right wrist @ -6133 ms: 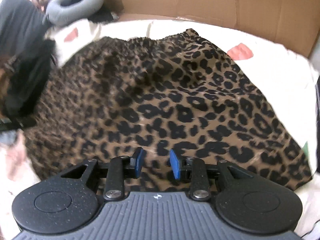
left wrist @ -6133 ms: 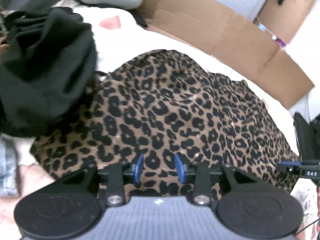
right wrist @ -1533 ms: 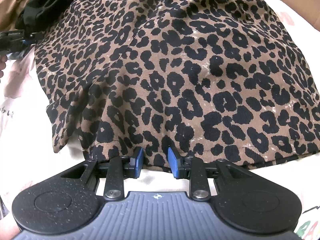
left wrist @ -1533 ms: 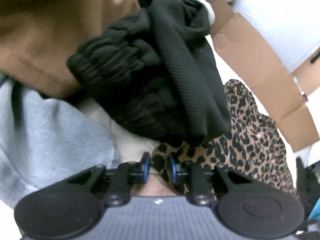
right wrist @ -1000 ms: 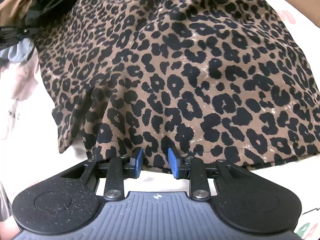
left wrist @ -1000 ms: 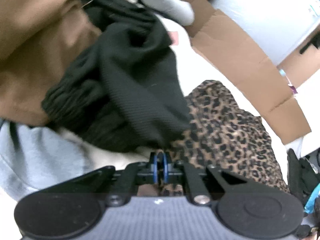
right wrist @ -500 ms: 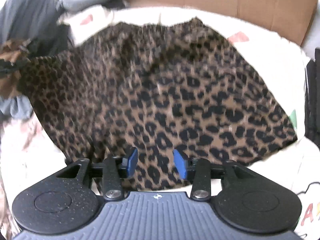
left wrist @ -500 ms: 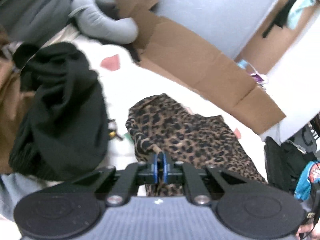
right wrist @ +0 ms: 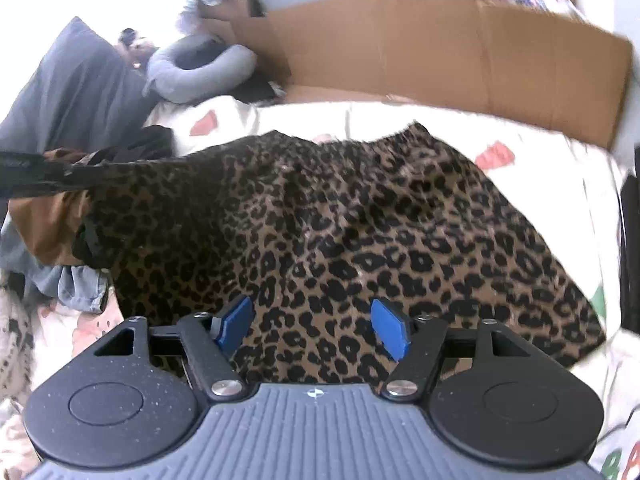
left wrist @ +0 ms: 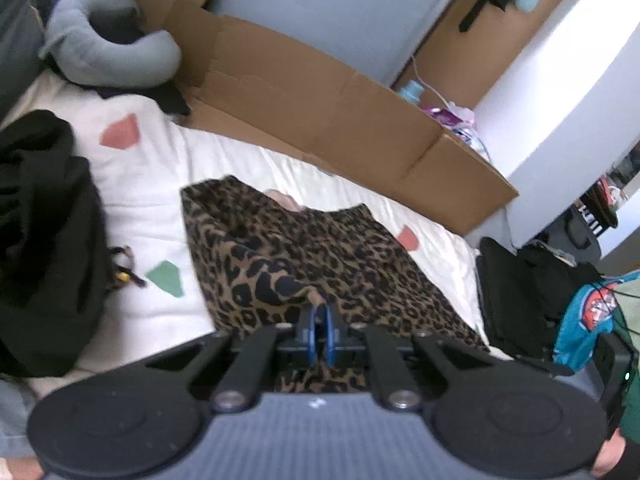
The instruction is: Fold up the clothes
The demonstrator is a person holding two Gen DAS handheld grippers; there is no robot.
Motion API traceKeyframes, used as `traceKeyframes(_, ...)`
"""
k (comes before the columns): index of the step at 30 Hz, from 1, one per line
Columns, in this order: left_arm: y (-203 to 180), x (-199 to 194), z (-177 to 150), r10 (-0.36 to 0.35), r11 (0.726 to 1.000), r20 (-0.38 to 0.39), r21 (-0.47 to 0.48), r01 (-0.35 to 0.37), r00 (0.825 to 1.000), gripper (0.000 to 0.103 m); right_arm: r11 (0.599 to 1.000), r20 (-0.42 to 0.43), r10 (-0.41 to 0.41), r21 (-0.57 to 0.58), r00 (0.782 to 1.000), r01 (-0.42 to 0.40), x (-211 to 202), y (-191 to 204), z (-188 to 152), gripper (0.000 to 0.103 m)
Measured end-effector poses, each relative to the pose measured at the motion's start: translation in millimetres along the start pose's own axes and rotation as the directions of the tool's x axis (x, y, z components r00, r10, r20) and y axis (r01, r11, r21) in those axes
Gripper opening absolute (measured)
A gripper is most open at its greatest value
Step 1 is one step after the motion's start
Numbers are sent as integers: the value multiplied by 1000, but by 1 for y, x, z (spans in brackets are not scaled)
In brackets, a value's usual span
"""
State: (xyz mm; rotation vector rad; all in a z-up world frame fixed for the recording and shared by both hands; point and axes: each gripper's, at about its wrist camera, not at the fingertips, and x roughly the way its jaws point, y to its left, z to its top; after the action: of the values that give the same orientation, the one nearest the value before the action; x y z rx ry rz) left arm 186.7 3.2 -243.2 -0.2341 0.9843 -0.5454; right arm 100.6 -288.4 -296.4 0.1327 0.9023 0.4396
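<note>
The leopard-print garment (right wrist: 360, 232) lies spread over the white bed sheet (left wrist: 152, 184), which is printed with red and green patches, and fills the middle of both wrist views. The left gripper (left wrist: 318, 330) has its blue-padded jaws pressed all but together on a pinch of the garment's edge at 6 o'clock in its own view, and the cloth rises in a fold from the sheet up to the pads. In the right wrist view that same gripper shows as a dark bar at 9 o'clock, with the garment's corner stretched toward it. The right gripper (right wrist: 316, 328) hovers over the near hem with its jaws standing wide; they have just been opening, the pads press on nothing, and the print shows below in the gap between them. A black knit garment (left wrist: 44, 240) is heaped at 9 o'clock in the left view, just beside the leopard cloth but apart from it. A flattened cardboard box (left wrist: 320, 120) stands along the far edge of the bed from 11 to 2 o'clock, with a grey curved pillow (left wrist: 104, 56) at 10 o'clock. A teal cloth (left wrist: 588, 316) with an orange printed badge hangs at 3 o'clock; its lettering is too blurred to read. Large coloured letters on the sheet at 5 o'clock in the right view are cut off by the frame's edge and cannot be read.
</note>
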Motion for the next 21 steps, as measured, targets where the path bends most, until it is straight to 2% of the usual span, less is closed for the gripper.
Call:
traceKeyframes(9,-21,23,-2,-80,996,-17,-28,79,997,6,994,58,111,-21,992,-110,-2,19,7,76)
traceKeyframes(16,-34,34,-5,-135,989,-29,-58,133,990,6,978,125,205,-60,971,-198,2,35,17,76)
traceKeyframes(21,-45,44,-7,-198,978,-34,-75,195,980,6,967,111,250,-79,962,-243,10,44,21,75)
